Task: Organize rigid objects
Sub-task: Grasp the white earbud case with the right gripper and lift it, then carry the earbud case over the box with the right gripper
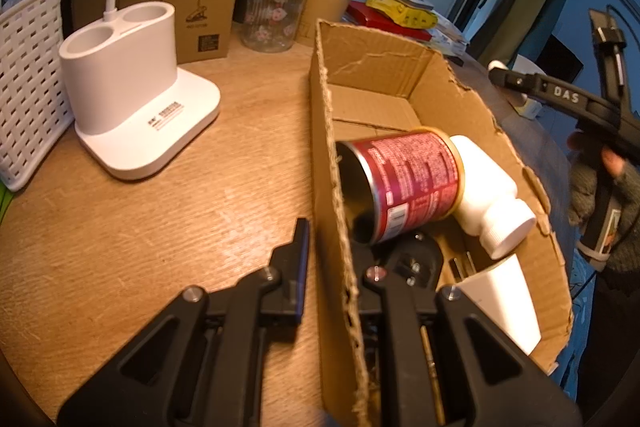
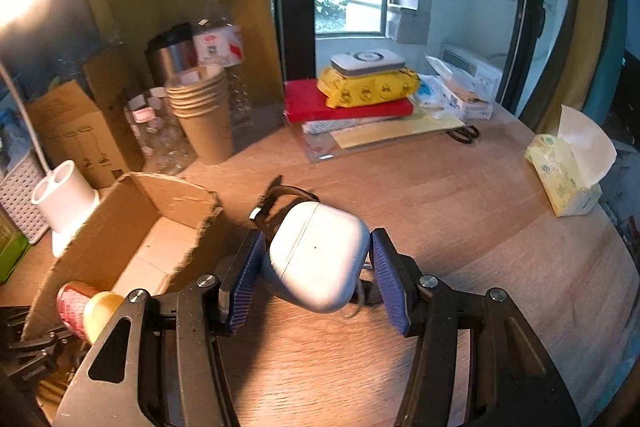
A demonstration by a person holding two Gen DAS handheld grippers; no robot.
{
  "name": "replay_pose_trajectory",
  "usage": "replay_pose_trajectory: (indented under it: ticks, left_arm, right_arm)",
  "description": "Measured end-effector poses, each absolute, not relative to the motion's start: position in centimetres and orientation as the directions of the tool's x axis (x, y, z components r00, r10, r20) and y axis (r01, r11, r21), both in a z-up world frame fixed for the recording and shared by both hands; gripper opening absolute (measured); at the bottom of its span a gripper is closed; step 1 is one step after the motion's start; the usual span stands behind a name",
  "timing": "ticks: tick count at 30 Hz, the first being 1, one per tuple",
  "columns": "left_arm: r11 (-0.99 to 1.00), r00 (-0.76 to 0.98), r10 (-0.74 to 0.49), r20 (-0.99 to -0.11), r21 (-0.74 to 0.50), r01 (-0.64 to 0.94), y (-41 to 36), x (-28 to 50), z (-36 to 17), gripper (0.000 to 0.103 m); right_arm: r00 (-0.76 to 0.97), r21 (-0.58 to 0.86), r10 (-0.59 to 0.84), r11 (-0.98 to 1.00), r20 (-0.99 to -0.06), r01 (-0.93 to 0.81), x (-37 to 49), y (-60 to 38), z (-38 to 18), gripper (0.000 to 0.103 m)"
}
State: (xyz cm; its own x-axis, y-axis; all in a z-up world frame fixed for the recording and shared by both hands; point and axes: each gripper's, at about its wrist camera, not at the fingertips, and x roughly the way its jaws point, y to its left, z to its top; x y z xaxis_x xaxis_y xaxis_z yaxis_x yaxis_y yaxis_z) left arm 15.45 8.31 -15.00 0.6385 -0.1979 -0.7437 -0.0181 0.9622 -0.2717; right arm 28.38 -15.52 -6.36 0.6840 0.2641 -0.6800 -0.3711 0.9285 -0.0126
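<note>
Right tool (image 2: pixel 316 267) clamps white case (image 2: pixel 316 259); left tool (image 1: pixel 334 267) pinches box wall (image 1: pixel 340 267), pads hidden

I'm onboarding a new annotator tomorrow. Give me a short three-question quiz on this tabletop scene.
1. True or false: the left claw is clamped on the wall of the cardboard box.
2. What does the right claw hold?
A) white earbud case
B) paper cup
C) scissors
3. Name the red-labelled thing lying in the box.

Key:
1. True.
2. A, the white earbud case.
3. A can, on its side beside a white bottle.
</note>
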Motion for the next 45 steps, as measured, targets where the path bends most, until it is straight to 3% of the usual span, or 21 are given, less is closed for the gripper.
replay_pose_trajectory:
  ticks: [26,45]
  left_arm:
    - [0.962,0.638,-0.198,-0.744,-0.272,-0.018,8.3,15.5,-15.0,0.013]
    - [0.962,0.638,-0.199,-0.744,-0.272,-0.018,8.4,15.4,-15.0,0.013]
  right_arm:
    - [0.62,-0.038,0.383,0.831,-0.685,-0.555,24.2,-7.9,-6.0,0.057]
    - [0.582,-0.08,0.344,0.81,-0.737,-0.58,24.3,-5.1,-8.4,0.057]
